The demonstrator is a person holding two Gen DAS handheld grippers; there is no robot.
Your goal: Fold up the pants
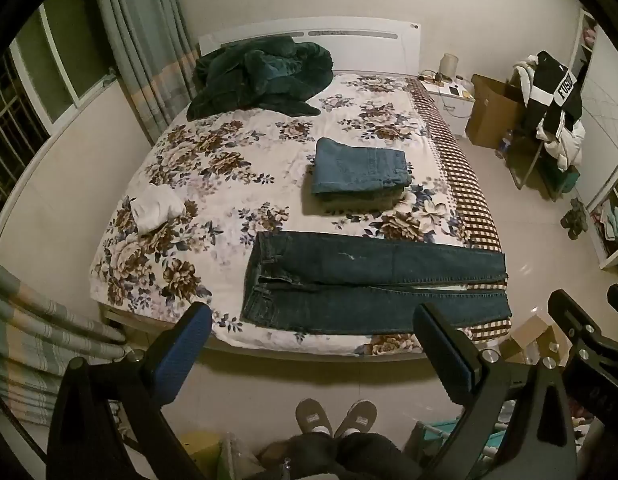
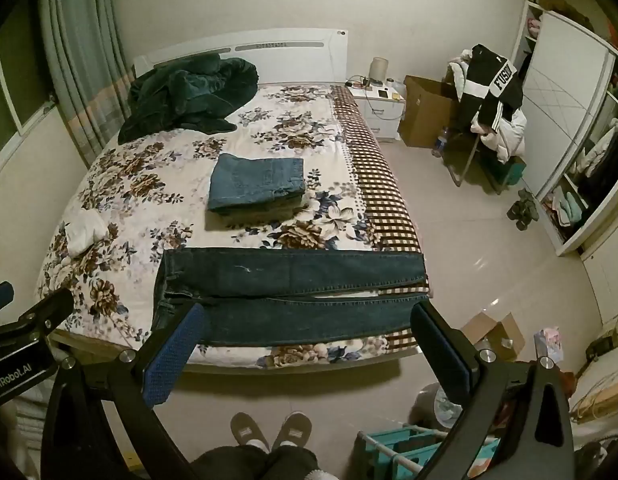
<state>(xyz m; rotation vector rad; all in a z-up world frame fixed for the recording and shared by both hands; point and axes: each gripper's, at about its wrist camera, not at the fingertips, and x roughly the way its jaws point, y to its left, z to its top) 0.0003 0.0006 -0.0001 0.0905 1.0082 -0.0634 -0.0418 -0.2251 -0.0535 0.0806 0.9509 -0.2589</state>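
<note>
Lying flat across the near edge of the bed, the dark jeans [image 1: 373, 286] wait unfolded while both grippers hover spread and empty.

The jeans stretch with waistband to the left and cuffs at the bed's right corner, legs side by side with a thin gap between them near the cuffs. The left gripper [image 1: 313, 344] and right gripper [image 2: 305, 344] hang back over the floor, jaws wide apart, touching nothing. The likely trouble: the cuffs sit right at the corner of the floral bedspread [image 1: 213, 184], so a one-sided pull could probably drag the legs off the mattress; pinching only one denim layer would let the legs splay. A folded pair of lighter jeans [image 1: 359, 170] rests just beyond, and a careless sweep could knock it askew.
</note>
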